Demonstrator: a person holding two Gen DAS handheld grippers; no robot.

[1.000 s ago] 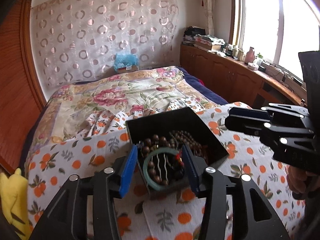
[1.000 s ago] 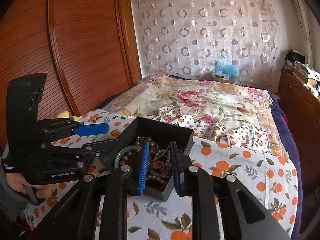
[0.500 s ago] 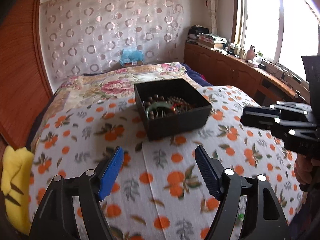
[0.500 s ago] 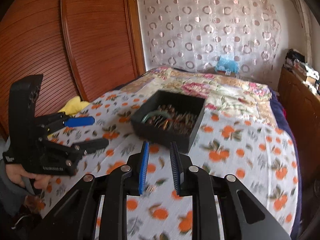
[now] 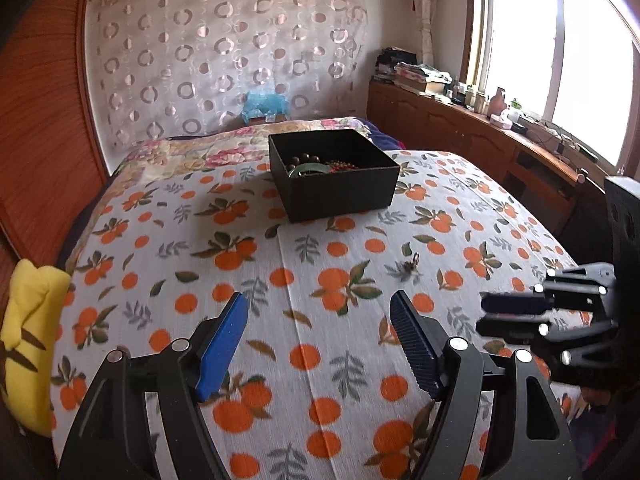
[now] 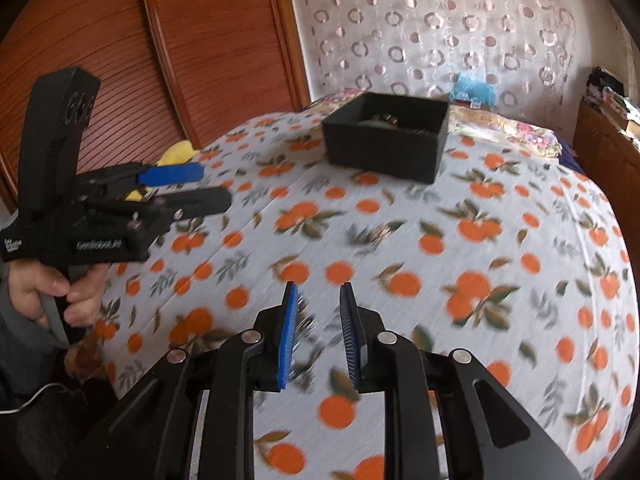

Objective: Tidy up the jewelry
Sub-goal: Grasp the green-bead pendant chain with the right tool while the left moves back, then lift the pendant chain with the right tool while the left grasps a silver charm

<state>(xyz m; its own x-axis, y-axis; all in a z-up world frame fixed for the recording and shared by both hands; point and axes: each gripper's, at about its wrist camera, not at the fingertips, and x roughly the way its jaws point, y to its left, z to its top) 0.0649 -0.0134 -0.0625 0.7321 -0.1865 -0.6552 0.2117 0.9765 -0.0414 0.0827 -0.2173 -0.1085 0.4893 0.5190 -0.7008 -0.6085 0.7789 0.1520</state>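
Note:
A black open box [image 5: 336,176] sits on the orange-print cloth and holds bead bracelets and a green bangle [image 5: 308,169]. It also shows in the right wrist view [image 6: 384,138]. A small loose piece of jewelry [image 5: 410,262] lies on the cloth in front of the box. My left gripper [image 5: 318,320] is open wide and empty, well back from the box. My right gripper [image 6: 318,308] has a narrow gap between its pads and holds nothing. It shows at the right of the left wrist view [image 5: 516,316].
The orange-print cloth [image 5: 240,264] covers a bed. A yellow plush toy [image 5: 28,336] lies at its left edge. A wooden wardrobe [image 6: 180,52] stands at the left, and a wooden counter [image 5: 472,136] with clutter runs under the window.
Both grippers have pulled back from the box, which now looks farther away. The left gripper's jaws have opened wider. The loose piece on the cloth has come into view.

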